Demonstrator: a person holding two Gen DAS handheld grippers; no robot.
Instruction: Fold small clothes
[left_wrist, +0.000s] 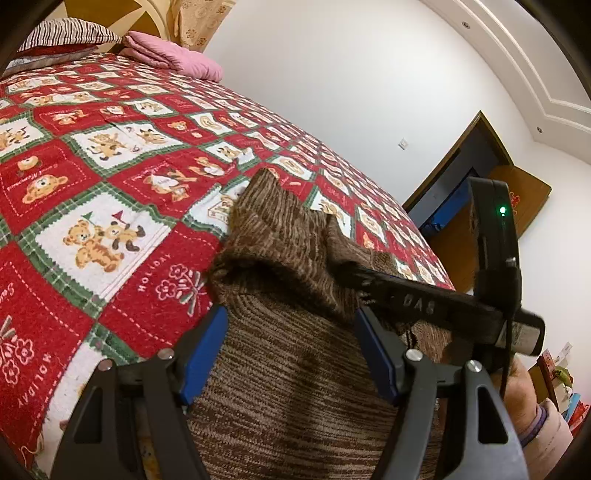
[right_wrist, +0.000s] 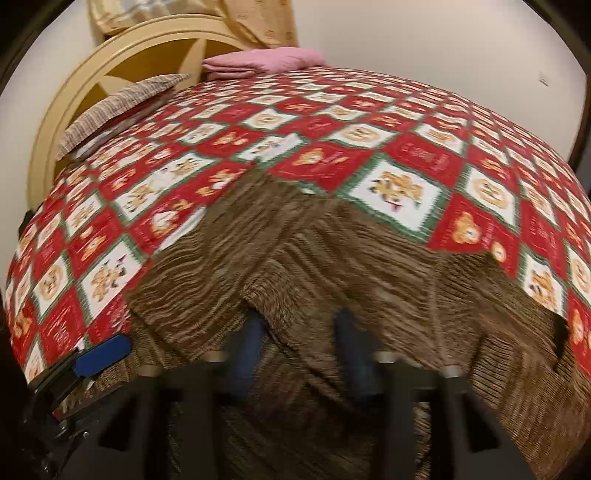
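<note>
Blue pads (left_wrist: 205, 354) of the left gripper (left_wrist: 290, 354) fill the bottom of its view. They stand wide apart over the brown sweater (left_wrist: 288, 387) and hold nothing. The sweater lies spread across the lower middle of both views on the red teddy-bear bedspread (left_wrist: 92, 177), with one sleeve already folded across the body.

The right gripper (right_wrist: 303, 343) comes in from the lower right of the left view, its tip buried in a raised ridge of that sleeve. Its own view is smeared with blur, but the fingers look drawn in narrow on the knit.

From where I stand, the worry is that bite. It looks shallow, so the thick knit could slip out mid-lift and the sleeve would flop back crooked. With the left fingers clamping nothing, a pull could also drag the whole sweater and undo the fold. A bite too deep might catch the bedspread underneath.
</note>
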